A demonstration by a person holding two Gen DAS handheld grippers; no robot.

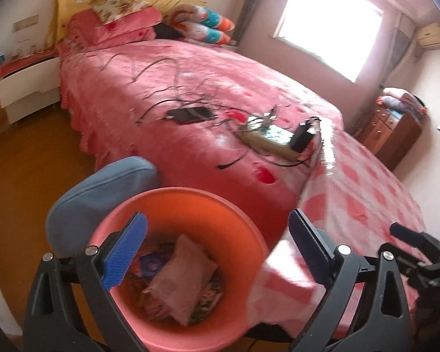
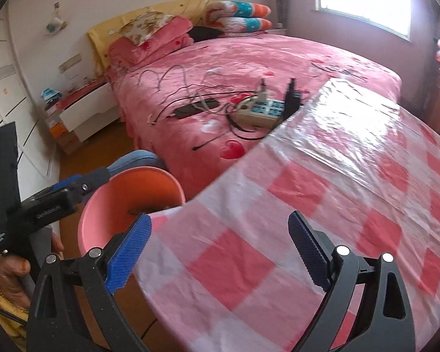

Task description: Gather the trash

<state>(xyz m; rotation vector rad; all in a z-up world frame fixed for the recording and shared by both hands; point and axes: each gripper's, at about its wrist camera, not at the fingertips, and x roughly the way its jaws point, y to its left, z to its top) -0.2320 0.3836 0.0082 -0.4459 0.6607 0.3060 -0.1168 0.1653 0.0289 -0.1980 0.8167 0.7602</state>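
Far left, a white bedside cabinet stands by the wall, w/ small items on top, too blurred to name. Next to it is the bed w/ pink cover; on it lie black cables, a dark flat device and a beige power strip w/ a black adapter plugged in.

In front, low, a blue cushion sits just behind the pink trash bin. Inside the bin is a crumpled tan paper bag on top of other colourful trash.

The left gripper hangs above the bin, fingers apart, nothing between them. Right of the bin is a table w/ pink checked cloth under clear plastic. The right gripper is over this cloth, fingers also apart, nothing held. Far right, a brown wood dresser.
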